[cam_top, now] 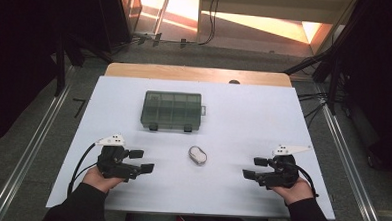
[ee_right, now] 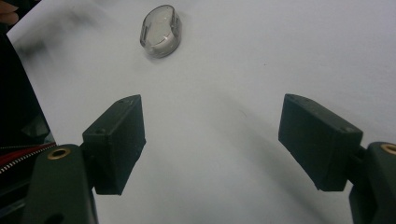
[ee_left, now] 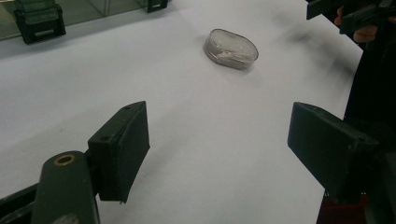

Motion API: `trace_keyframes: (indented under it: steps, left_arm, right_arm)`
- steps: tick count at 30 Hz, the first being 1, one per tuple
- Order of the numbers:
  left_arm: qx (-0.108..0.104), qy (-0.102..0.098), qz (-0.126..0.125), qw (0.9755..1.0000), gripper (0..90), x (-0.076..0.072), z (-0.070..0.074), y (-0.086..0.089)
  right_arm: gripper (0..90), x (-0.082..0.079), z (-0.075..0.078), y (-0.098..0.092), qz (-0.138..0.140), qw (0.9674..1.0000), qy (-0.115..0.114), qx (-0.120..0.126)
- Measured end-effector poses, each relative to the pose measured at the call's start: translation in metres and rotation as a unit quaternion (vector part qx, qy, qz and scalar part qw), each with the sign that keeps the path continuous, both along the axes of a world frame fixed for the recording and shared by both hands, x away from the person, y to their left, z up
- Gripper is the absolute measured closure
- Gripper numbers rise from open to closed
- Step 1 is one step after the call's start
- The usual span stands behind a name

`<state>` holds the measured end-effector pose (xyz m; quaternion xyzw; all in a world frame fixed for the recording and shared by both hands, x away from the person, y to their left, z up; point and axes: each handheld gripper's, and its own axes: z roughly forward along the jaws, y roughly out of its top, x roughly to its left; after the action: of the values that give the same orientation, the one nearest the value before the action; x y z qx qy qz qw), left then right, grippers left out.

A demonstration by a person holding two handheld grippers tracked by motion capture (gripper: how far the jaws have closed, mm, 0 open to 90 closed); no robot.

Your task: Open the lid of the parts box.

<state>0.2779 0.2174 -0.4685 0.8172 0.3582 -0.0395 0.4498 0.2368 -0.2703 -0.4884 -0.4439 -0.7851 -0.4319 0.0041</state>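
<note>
Lying flat on the white tabletop (cam_top: 263, 118), a little toward its near edge and about midway between the side edges, the small clear oval case (cam_top: 197, 155) sits untouched, with your two hand-held grippers flanking it well apart on either side. Your left hand-held gripper (cam_top: 141, 160) rests near the near-left corner with its jaws spread wide and nothing between them, and your right hand-held gripper (cam_top: 256, 168) near the near-right corner stands just as wide and empty, both pointing inward. Beyond the case, toward the far edge, lies a translucent grey compartment box (cam_top: 172, 110) with its lid closed.
</note>
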Motion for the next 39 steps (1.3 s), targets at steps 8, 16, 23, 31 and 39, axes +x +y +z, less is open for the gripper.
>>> trace_keyframes:
  steps: [8,16,23,31,39]
  left_arm:
    - [0.000,0.003,0.000,1.0000,21.0,0.0001,-0.0002,-0.0002]
    - [0.000,0.003,0.001,1.0000,21.0,0.0002,-0.0005,-0.0002]
    - [0.002,0.003,0.001,1.0000,21.0,0.0005,-0.0007,-0.0002]
    - [0.001,0.004,0.000,1.0000,21.0,0.0006,-0.0008,0.0000]
    - [0.000,0.002,0.005,1.0000,21.0,0.0009,-0.0005,0.0008]
  right_arm:
    - [21.1,0.0003,-0.0003,-0.0001,0.000,1.0000,-0.001,0.000]
    - [21.1,0.0005,-0.0005,0.0002,-0.002,1.0000,0.003,-0.001]
    - [21.1,0.0006,-0.0006,0.0003,-0.001,1.0000,0.004,-0.002]
    - [21.1,0.0011,-0.0007,-0.0007,-0.007,1.0000,0.003,-0.002]
    - [21.1,0.0026,-0.0004,-0.0017,-0.014,0.9999,0.004,0.008]
